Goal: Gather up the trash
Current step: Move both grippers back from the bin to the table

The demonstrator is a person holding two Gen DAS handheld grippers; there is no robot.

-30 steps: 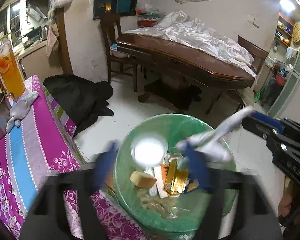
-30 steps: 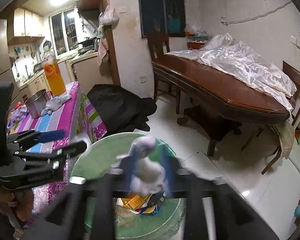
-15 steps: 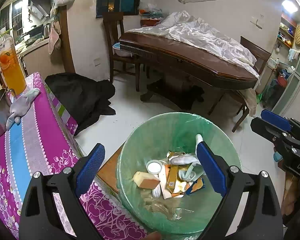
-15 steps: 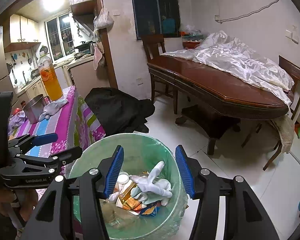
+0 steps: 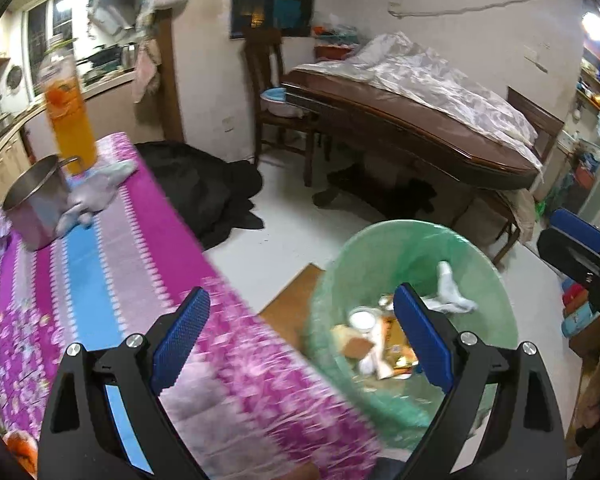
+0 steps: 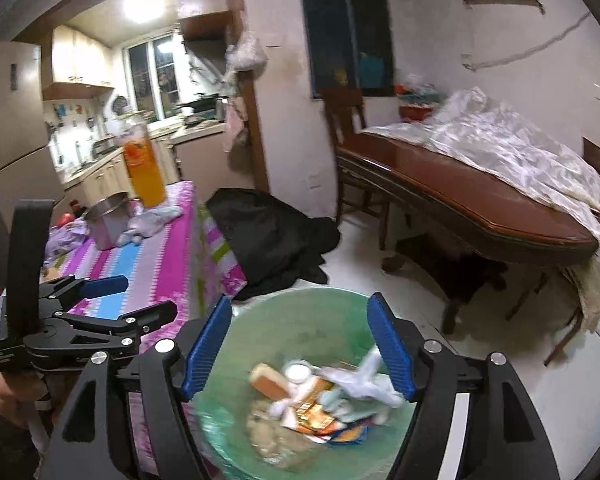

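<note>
A round bin lined with a green bag (image 5: 384, 248) (image 6: 268, 324) stands on the floor beside the table and holds wrappers, a small lid and a white glove (image 5: 448, 292) (image 6: 364, 380). My left gripper (image 5: 300, 332) is open and empty, now over the edge of the purple tablecloth (image 5: 112, 248). It shows at the left of the right wrist view, left gripper (image 6: 136, 296). My right gripper (image 6: 300, 348) hangs above the bin, its jaws opening with nothing between them. Another pale glove (image 5: 96, 188) (image 6: 148, 220) lies on the table by a steel pot (image 5: 36, 204).
A tall bottle of orange drink (image 5: 68, 120) stands behind the pot. A black cloth heap (image 5: 212, 196) lies on the floor past the table. A large wooden table (image 5: 420, 136) under a white sheet and a chair (image 5: 276, 92) fill the far side.
The white glove dropped from my right gripper into the bin, and those jaws spread wider. My left gripper swung left from over the bin toward the table.
</note>
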